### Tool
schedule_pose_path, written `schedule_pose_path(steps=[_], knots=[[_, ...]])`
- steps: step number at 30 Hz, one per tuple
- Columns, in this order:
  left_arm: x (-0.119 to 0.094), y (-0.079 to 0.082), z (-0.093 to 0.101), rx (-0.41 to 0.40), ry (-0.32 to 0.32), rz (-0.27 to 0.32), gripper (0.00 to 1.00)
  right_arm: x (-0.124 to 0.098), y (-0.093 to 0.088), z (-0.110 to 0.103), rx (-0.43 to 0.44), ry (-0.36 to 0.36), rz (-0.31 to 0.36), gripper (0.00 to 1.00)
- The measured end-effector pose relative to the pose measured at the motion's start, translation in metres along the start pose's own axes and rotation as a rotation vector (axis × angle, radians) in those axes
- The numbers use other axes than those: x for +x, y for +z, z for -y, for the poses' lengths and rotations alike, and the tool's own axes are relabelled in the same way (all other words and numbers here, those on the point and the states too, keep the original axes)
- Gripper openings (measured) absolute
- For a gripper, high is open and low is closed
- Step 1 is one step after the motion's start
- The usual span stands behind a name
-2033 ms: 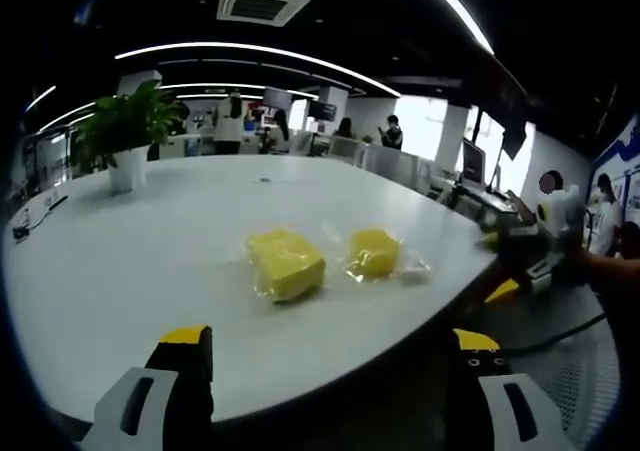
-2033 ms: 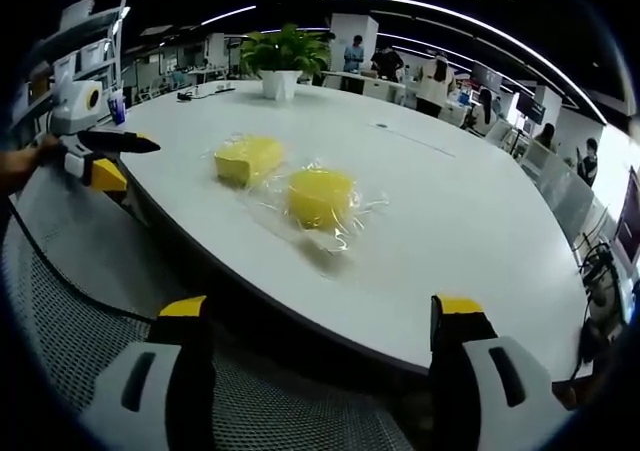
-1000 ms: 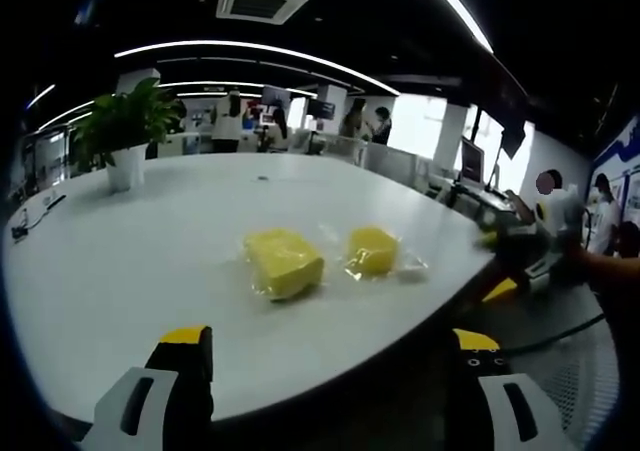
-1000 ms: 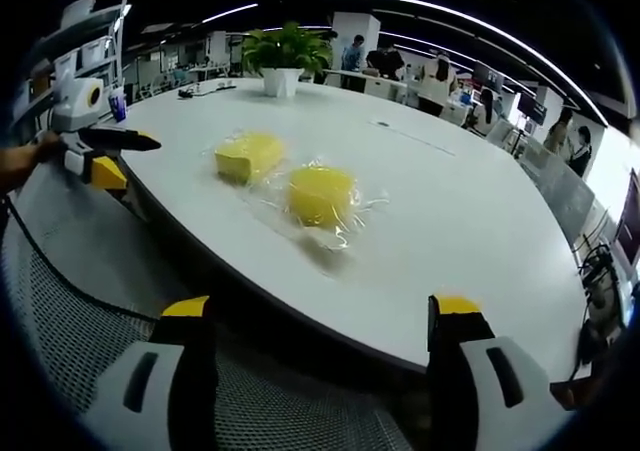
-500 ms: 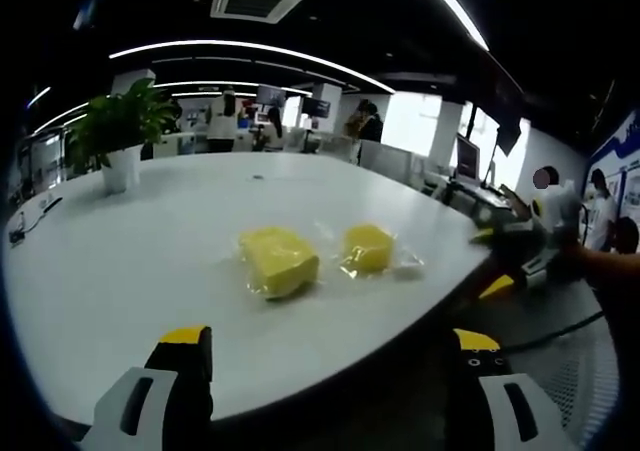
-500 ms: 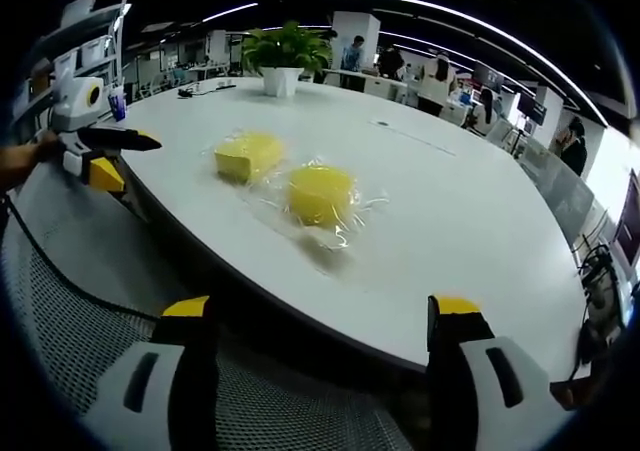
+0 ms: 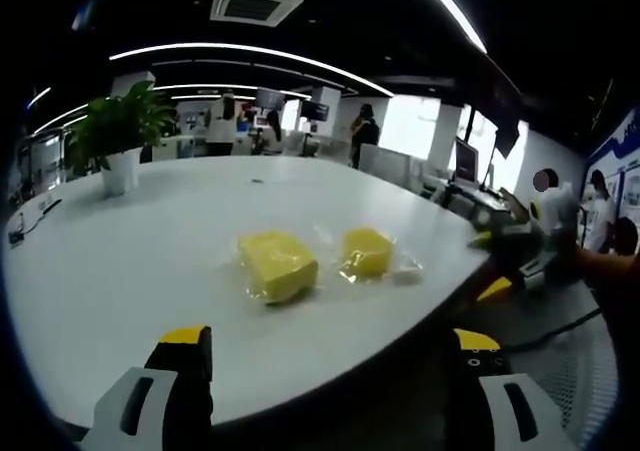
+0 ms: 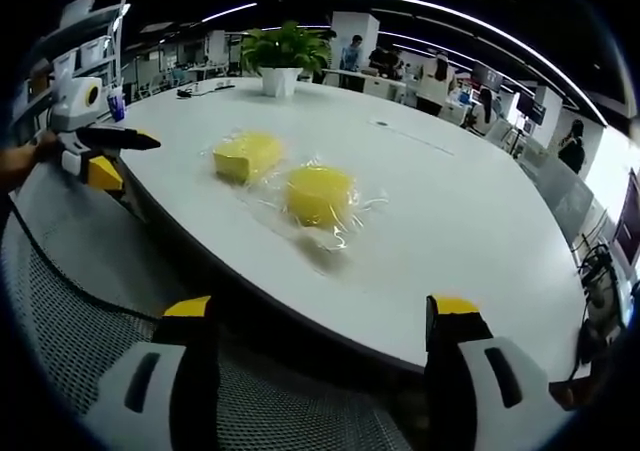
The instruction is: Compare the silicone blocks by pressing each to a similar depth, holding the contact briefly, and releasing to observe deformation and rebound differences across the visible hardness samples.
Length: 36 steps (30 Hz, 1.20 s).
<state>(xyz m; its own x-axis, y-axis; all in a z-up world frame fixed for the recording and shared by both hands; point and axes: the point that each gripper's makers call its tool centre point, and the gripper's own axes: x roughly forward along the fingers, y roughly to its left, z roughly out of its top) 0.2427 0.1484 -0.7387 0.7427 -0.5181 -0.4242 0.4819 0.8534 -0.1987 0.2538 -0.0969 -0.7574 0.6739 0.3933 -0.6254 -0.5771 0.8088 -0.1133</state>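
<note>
Two yellow silicone blocks in clear wrap lie side by side on a broad white table, set in from its curved near edge, with bare tabletop all round. In the left gripper view the larger block sits at 12 o'clock beyond the left gripper, the smaller block at 1 o'clock. The jaws are spread wide, grasping nothing, short of the table edge. The right gripper is likewise released and empty, off the edge above a mesh chair seat. A potted plant stands at the far edge.
</note>
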Motion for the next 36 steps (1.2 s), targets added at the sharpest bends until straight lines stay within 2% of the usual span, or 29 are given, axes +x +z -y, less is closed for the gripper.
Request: schedule_pose_path(steps=[12, 26, 36], knots=[[0.0007, 0.0037, -0.0008, -0.005, 0.004, 0.013, 0.99, 0.0010, 0.0000, -0.0010, -0.001, 0.008, -0.006, 0.78], [0.0052, 0.0031, -0.0024, 0.001, 0.007, -0.017, 0.99, 0.0055, 0.0030, 0.0012, 0.004, 0.011, -0.003, 0.77], [0.0047, -0.0045, -0.0076, -0.010, 0.025, -0.032, 0.97, 0.0049, 0.0014, 0.0004, -0.001, 0.016, -0.004, 0.77]])
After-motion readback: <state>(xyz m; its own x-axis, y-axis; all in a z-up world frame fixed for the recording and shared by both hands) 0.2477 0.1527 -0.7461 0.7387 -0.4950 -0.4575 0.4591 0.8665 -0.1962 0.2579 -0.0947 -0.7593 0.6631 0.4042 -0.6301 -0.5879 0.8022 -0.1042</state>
